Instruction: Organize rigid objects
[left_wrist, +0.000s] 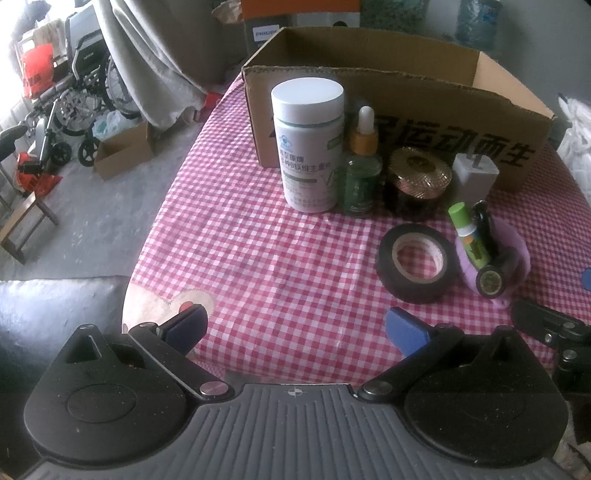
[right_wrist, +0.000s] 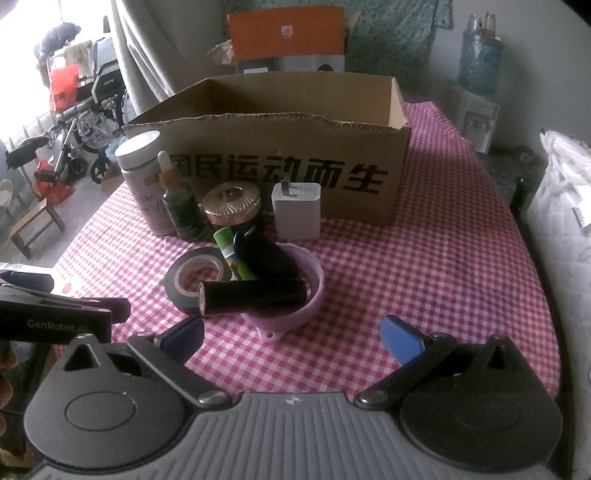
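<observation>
A cardboard box (left_wrist: 399, 110) (right_wrist: 280, 173) stands open at the back of the red-checked table. In front of it stand a white pill bottle (left_wrist: 308, 147) (right_wrist: 144, 184), a green dropper bottle (left_wrist: 364, 173) (right_wrist: 181, 206), a gold-lidded jar (left_wrist: 415, 181) (right_wrist: 232, 203) and a white charger (left_wrist: 475, 173) (right_wrist: 297, 210). Nearer lie a black tape roll (left_wrist: 417, 262) (right_wrist: 194, 277) and a pink bowl (left_wrist: 517, 254) (right_wrist: 291, 306) holding a black cylinder (right_wrist: 255, 295), a green stick (left_wrist: 469, 236) (right_wrist: 232, 254) and a black fob (right_wrist: 266, 254). My left gripper (left_wrist: 295, 328) and right gripper (right_wrist: 291, 336) are both open and empty.
A wheelchair (left_wrist: 74, 92) (right_wrist: 85, 110), a small carton (left_wrist: 122, 151) and a wooden stool (left_wrist: 26, 225) stand on the floor to the left. A white bag (right_wrist: 565, 206) lies at the table's right. An orange box (right_wrist: 288, 40) stands behind the cardboard box.
</observation>
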